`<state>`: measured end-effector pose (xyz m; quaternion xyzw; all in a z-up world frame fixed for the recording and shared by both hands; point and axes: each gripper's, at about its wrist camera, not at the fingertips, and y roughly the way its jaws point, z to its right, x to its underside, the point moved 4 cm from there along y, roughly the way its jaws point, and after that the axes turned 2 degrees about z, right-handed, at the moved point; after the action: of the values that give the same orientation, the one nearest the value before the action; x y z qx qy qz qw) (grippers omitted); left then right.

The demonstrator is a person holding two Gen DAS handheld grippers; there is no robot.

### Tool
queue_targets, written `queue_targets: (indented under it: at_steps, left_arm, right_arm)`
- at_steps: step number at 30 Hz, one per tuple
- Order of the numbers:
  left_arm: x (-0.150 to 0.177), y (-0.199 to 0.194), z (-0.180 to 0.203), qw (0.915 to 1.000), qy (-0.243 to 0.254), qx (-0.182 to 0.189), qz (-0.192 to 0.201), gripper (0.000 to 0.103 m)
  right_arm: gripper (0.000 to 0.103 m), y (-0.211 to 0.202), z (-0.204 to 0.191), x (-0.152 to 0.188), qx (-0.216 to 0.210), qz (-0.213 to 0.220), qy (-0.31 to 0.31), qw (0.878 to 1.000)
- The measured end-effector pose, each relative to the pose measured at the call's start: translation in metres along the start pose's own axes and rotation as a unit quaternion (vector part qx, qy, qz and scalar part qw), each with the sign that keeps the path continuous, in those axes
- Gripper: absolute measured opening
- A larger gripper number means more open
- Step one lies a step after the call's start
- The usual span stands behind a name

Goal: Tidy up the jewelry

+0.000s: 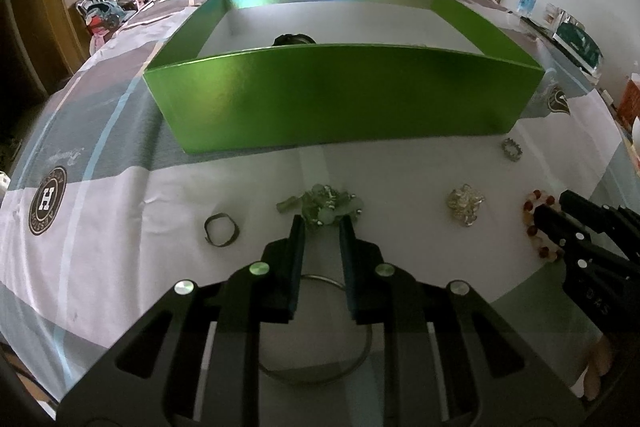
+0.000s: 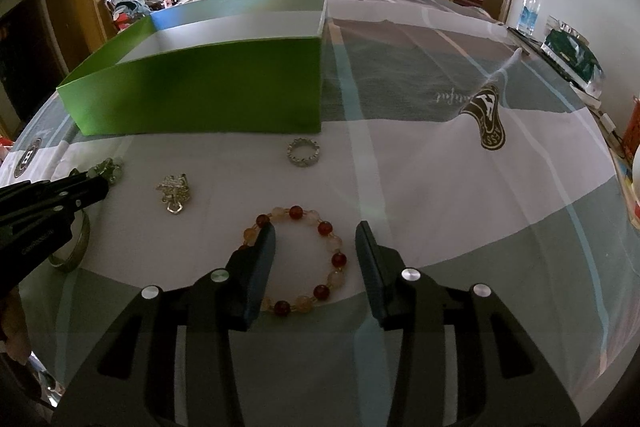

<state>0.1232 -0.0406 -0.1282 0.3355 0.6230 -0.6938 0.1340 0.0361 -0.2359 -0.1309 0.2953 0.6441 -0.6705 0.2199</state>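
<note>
The left claw (image 1: 322, 223) is clasping the green bead cluster (image 1: 326, 205) while the right claw (image 2: 316, 239) is straddling, unclenched, the beaded bracelet (image 2: 298, 259)

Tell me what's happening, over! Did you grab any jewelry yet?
Left gripper at the green bead piece, grip unclear. Right gripper open over the beaded bracelet, nothing held. Green box open behind, path clear.

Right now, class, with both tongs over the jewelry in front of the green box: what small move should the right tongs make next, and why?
Probably close the right tongs on the bead bracelet. Their fingers straddle its right side, one inside the loop and one outside, not yet pressing it. The green box stands open beyond.
</note>
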Motion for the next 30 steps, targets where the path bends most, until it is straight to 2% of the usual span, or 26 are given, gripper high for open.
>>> queue_targets:
  at_steps: [8, 12, 14, 17, 18, 23, 30]
  left_arm:
    - [0.003, -0.001, 0.0, 1.0, 0.002, -0.001, 0.008, 0.018]
    - [0.004, -0.001, 0.001, 1.0, 0.003, 0.001, 0.009, 0.013]
    - [0.004, -0.002, 0.001, 1.0, 0.002, 0.003, 0.008, 0.009]
    - [0.004, -0.003, 0.001, 1.0, 0.001, 0.003, 0.008, 0.005]
    - [0.004, -0.004, 0.001, 1.0, -0.001, 0.006, 0.006, 0.001]
    - [0.005, -0.005, 0.002, 0.9999, -0.005, 0.011, 0.003, 0.001]
    - [0.001, -0.02, -0.014, 0.9995, -0.023, 0.009, 0.021, 0.001]
  right_arm:
    - [0.04, -0.001, -0.001, 0.0, -0.002, 0.002, -0.003, 1.0]
    - [0.016, -0.002, -0.009, 0.0, -0.019, 0.006, -0.019, 1.0]
    - [0.01, -0.003, -0.013, 0.0, -0.021, 0.008, -0.026, 0.999]
    - [0.009, -0.003, -0.014, 0.0, -0.019, 0.009, -0.026, 0.999]
    - [0.009, -0.003, -0.014, -0.001, -0.024, 0.008, -0.023, 0.999]
    - [0.008, -0.005, -0.015, 0.0, -0.051, 0.001, -0.015, 0.999]
    - [0.008, -0.027, -0.007, -0.016, -0.052, 0.03, -0.004, 0.998]
